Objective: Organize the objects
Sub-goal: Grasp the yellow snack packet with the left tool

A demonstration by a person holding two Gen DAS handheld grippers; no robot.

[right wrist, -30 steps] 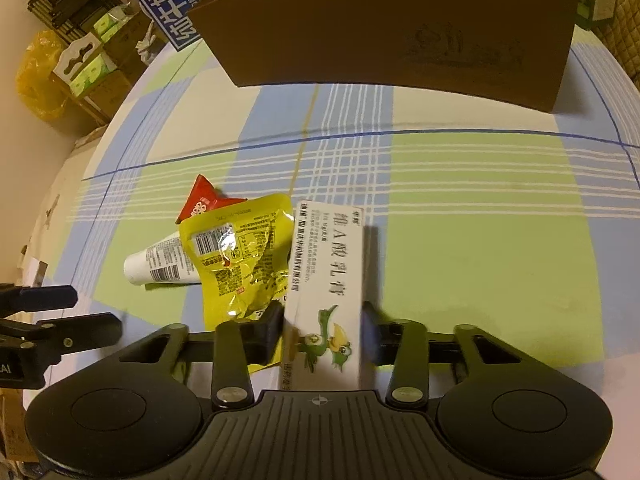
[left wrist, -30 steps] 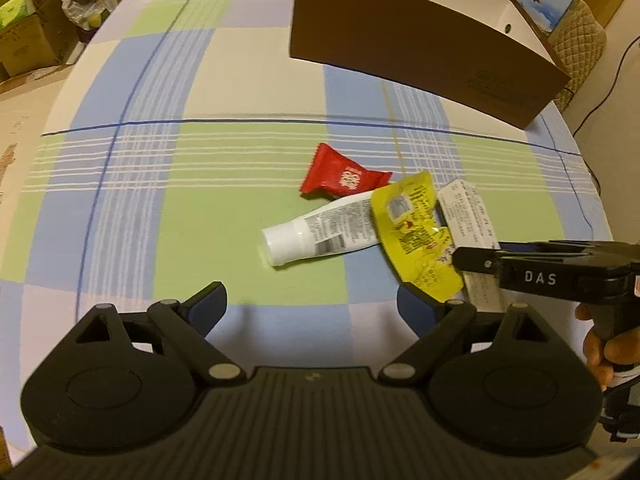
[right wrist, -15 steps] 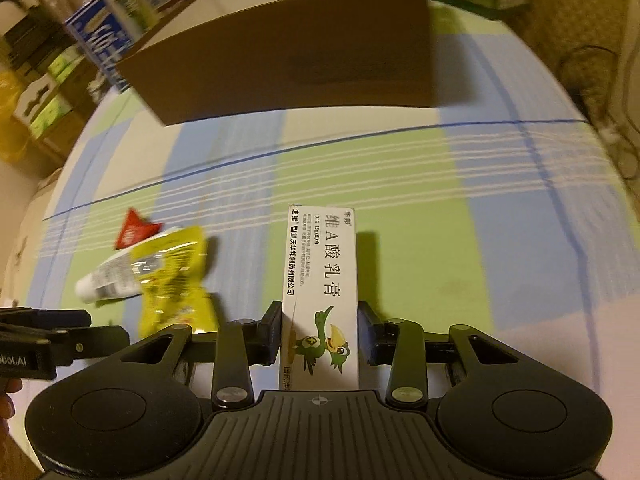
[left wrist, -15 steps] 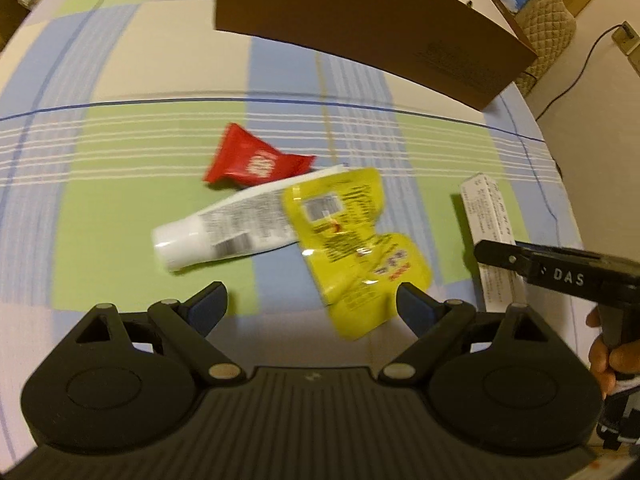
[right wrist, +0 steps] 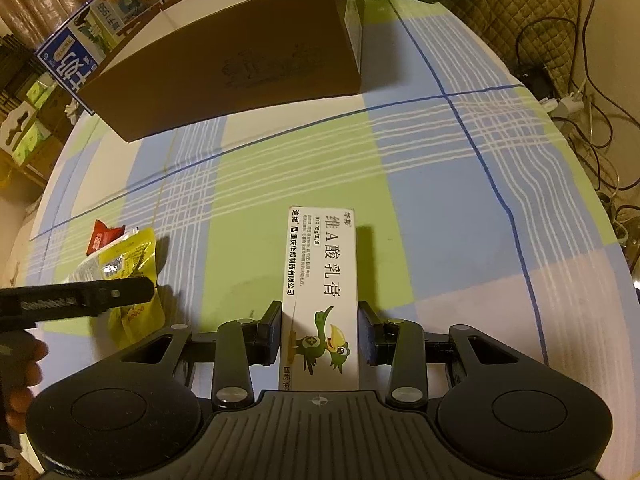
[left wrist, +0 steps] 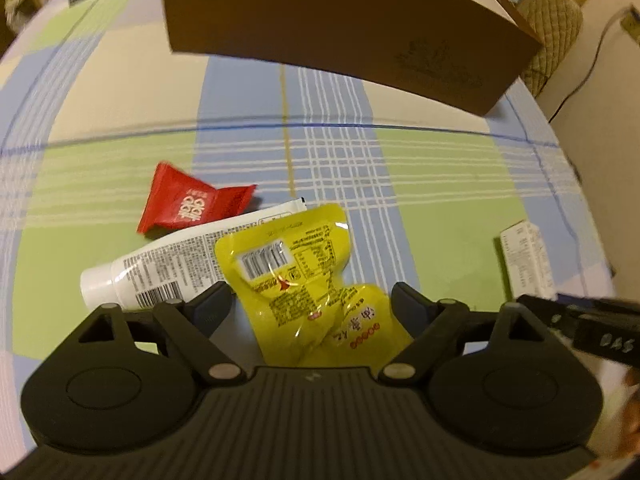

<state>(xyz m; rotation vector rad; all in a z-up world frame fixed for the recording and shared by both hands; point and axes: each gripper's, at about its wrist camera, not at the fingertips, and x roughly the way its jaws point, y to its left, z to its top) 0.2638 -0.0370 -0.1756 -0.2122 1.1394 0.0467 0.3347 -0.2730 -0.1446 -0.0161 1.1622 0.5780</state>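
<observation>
A yellow snack pouch (left wrist: 300, 276) lies on the checked tablecloth, overlapping a white tube (left wrist: 160, 268). A red packet (left wrist: 188, 208) sits just behind them. My left gripper (left wrist: 310, 300) points down over the pouch with one finger on each side of it. Its jaws are closing and the pads do not press on the pouch. My right gripper (right wrist: 320, 332) is shut on a white ointment box (right wrist: 320, 280) printed with a green bird, held above the cloth to the right of the pile. The ointment box (left wrist: 528, 264) also shows at the right edge of the left wrist view.
A large brown cardboard box (right wrist: 232, 60) stands at the back of the table, with a blue printed carton (right wrist: 80, 56) behind its left end. Cables and a power strip (right wrist: 572, 104) lie on the floor beyond the table's right edge. A quilted chair (left wrist: 552, 20) stands at the back right.
My left gripper has moved right and down until the yellow pouch sits between its fingers. My right gripper has carried the ointment box right, away from the pile, and rolled.
</observation>
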